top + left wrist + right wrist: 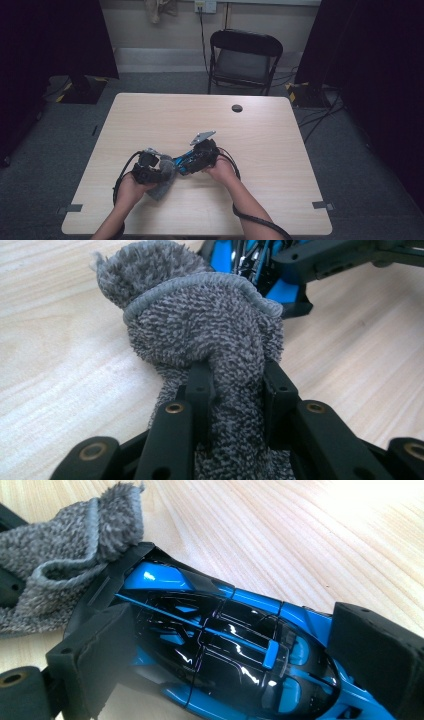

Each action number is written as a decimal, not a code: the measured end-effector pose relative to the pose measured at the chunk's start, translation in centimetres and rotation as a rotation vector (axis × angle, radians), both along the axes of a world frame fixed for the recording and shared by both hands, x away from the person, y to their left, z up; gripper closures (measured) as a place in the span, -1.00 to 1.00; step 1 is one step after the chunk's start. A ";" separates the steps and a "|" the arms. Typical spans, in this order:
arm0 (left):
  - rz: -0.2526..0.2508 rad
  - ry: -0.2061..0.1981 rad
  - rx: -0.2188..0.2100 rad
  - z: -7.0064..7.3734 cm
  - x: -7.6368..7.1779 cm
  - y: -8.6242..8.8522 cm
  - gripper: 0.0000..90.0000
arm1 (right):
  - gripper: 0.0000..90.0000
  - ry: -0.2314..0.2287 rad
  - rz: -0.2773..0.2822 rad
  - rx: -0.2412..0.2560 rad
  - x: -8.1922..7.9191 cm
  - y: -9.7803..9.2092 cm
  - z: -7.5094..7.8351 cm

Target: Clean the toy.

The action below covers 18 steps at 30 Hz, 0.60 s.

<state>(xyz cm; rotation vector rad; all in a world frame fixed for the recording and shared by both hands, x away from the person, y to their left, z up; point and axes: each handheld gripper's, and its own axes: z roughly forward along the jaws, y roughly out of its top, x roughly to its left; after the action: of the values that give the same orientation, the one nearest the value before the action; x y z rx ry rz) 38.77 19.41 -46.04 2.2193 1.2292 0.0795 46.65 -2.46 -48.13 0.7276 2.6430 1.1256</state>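
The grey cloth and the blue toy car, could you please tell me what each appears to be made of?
The cloth looks like terry fabric, matte: fuzzy looped pile and a stitched hem. The toy car looks like glossy hard plastic, possibly painted metal: sharp highlights on smooth blue and black panels.

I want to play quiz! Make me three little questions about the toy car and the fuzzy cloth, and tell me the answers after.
1. True or false: the right gripper is shut on the blue and black toy car.
2. What does the left gripper hold between its fingers?
A. a sponge
B. the grey fuzzy cloth
C. a spoon
3. Fill in: everything happens over a light wooden ____, near the person's edge of it.

Key:
1. True. A black pad sits on each side of the car.
2. B. The cloth is bunched up and pinched, with its top end right by the car.
3. table
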 end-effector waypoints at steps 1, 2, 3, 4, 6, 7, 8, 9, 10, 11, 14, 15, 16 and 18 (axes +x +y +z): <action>0.000 0.000 -0.001 0.0 -0.1 0.0 0.58 | -0.89 0.001 -0.001 0.000 0.0 0.0 0.0; -0.003 -0.001 -0.001 0.0 -0.2 -0.1 0.58 | -0.89 0.001 -0.002 0.000 0.0 0.0 0.0; -0.007 0.000 -0.001 0.0 -0.2 -0.1 0.58 | -0.89 0.002 -0.002 -0.001 0.0 0.0 0.0; -0.011 -0.001 0.001 0.0 -0.3 -0.1 0.58 | -0.89 0.002 -0.002 -0.002 0.0 0.0 0.0; -0.012 -0.003 0.001 0.0 -0.5 -0.2 0.58 | -0.89 0.002 -0.003 0.000 0.0 0.0 0.0; -0.015 -0.004 0.005 0.0 -0.6 -0.2 0.58 | -0.89 0.001 -0.003 0.000 0.0 0.0 0.0; -0.016 -0.006 0.006 0.0 -0.7 -0.3 0.58 | -0.89 0.001 -0.003 0.000 0.0 0.0 0.0; -0.021 -0.006 0.010 0.0 -0.7 -0.4 0.58 | -0.89 0.001 -0.003 0.001 0.0 0.0 0.0; -0.021 -0.008 0.011 0.0 -0.8 -0.5 0.58 | -0.89 0.001 -0.004 0.000 0.0 0.0 0.0; -0.024 -0.010 0.020 0.1 -0.9 -0.5 0.58 | -0.89 0.000 -0.004 0.002 -0.1 0.0 0.0; -0.028 -0.009 0.021 0.1 -1.0 -0.7 0.59 | -0.89 0.000 -0.008 0.005 -0.1 0.0 0.0; -0.032 -0.007 0.019 0.1 -1.1 -0.7 0.59 | -0.89 0.000 -0.007 0.003 -0.1 0.0 0.0; -0.036 -0.007 0.020 0.1 -1.2 -0.7 0.59 | -0.89 0.000 -0.008 0.005 -0.1 0.0 0.0; -0.039 -0.008 0.023 0.1 -1.3 -0.8 0.59 | -0.89 -0.001 -0.007 0.008 -0.1 0.0 0.0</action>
<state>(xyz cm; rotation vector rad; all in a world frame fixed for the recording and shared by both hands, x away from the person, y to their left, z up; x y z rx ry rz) 37.50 18.61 -45.94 2.2596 1.1854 0.0873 46.53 -2.44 -48.18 0.7370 2.6345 1.1345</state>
